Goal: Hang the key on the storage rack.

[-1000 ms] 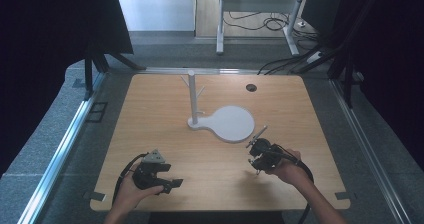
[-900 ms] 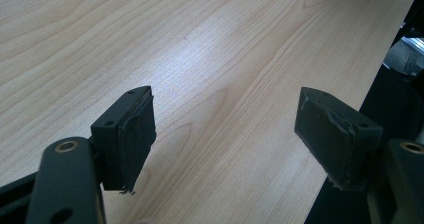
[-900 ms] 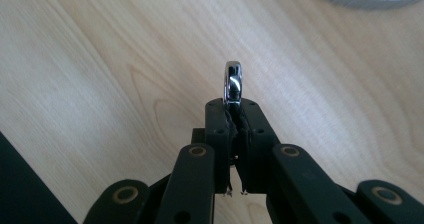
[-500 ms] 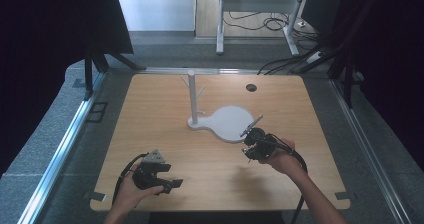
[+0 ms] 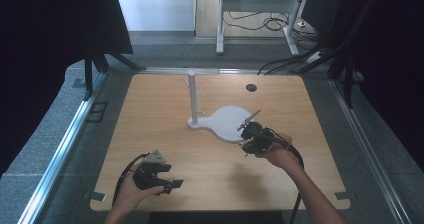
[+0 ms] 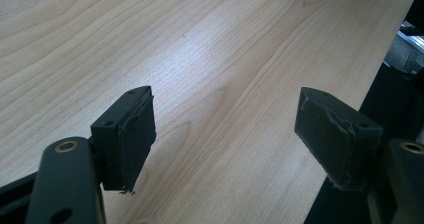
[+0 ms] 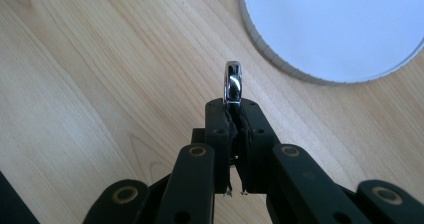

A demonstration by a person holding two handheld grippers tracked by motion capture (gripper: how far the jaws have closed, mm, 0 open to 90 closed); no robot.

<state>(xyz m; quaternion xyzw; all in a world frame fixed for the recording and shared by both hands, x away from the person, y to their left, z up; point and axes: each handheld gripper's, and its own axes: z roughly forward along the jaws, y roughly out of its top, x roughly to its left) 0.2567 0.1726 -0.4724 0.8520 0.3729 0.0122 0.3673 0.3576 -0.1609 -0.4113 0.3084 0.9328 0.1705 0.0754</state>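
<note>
My right gripper (image 5: pixel 246 132) is shut on a small shiny metal piece (image 7: pixel 233 83), seen edge-on and sticking out past the jaw tips (image 7: pixel 233 107). It hovers at the near edge of the round dish of a white stand (image 5: pixel 227 123), whose curved rim (image 7: pixel 280 66) lies just ahead. A thin metal sliver (image 5: pixel 250 118) reaches from this gripper over the dish. The stand's upright post (image 5: pixel 192 96) has short side branches. My left gripper (image 5: pixel 169 182) rests near the table's front left, open, with bare wood between its pads (image 6: pixel 130 134).
The wooden table (image 5: pixel 150 119) has a dark round hole (image 5: pixel 251 87) at the back right. A metal rail (image 5: pixel 60 149) runs along the left side, and a table frame with cables (image 5: pixel 260 21) stands beyond. The front table edge (image 6: pixel 345 104) is close to my left gripper.
My right gripper has moved forward and a little left, carrying the metal piece up to the white dish. The left gripper has stayed put.
</note>
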